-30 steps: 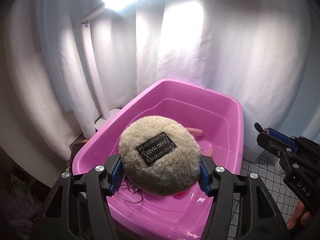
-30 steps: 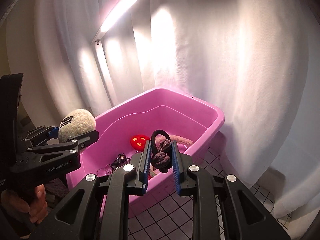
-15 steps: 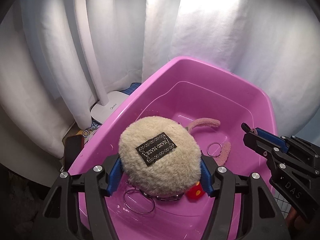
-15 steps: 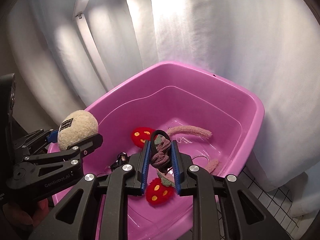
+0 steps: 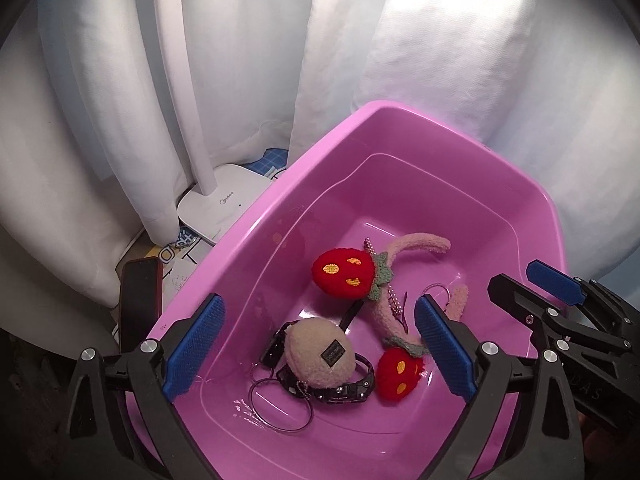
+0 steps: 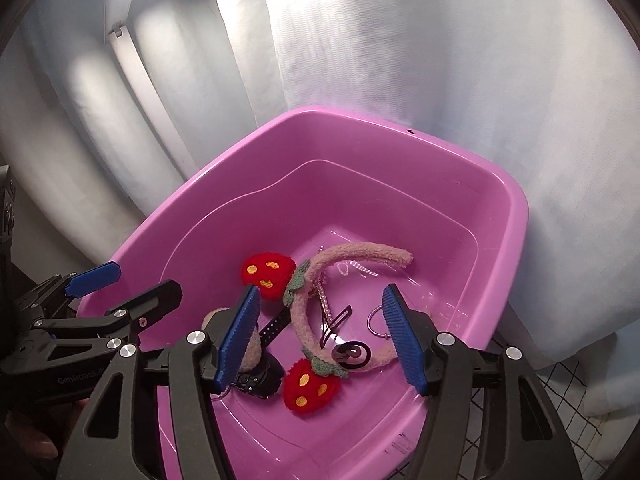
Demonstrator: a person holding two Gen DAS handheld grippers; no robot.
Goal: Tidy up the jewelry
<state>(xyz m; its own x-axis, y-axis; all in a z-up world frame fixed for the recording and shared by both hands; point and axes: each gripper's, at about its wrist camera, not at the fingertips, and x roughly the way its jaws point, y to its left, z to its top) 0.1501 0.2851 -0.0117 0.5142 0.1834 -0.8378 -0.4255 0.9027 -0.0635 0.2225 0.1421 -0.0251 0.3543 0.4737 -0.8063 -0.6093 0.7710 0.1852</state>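
Observation:
A pink plastic tub [image 5: 472, 148] [image 6: 400, 148] holds the jewelry. Inside lie a beige fuzzy pom-pom [image 5: 320, 354], a black bracelet [image 5: 344, 390], a wire ring [image 5: 280, 408], a pink fuzzy headband with two red strawberries [image 5: 344, 272] [image 6: 266, 270], and a dark knotted hair tie [image 6: 352, 354]. My left gripper [image 5: 316, 356] is open and empty above the tub's near left part. My right gripper [image 6: 324, 340] is open and empty above the near right part. The pom-pom [image 6: 252, 350] is partly hidden behind the right gripper's left finger.
A white desk lamp stands left of the tub, its base [image 5: 224, 204] against the white curtain [image 5: 460, 40]. A dark phone-like object [image 5: 138, 300] lies by the tub's left rim. A black-grid white surface [image 6: 532, 384] shows at the tub's right.
Both grippers opened over the tub. The pom-pom fell from the left gripper and the dark hair tie from the right; both now lie inside the tub.

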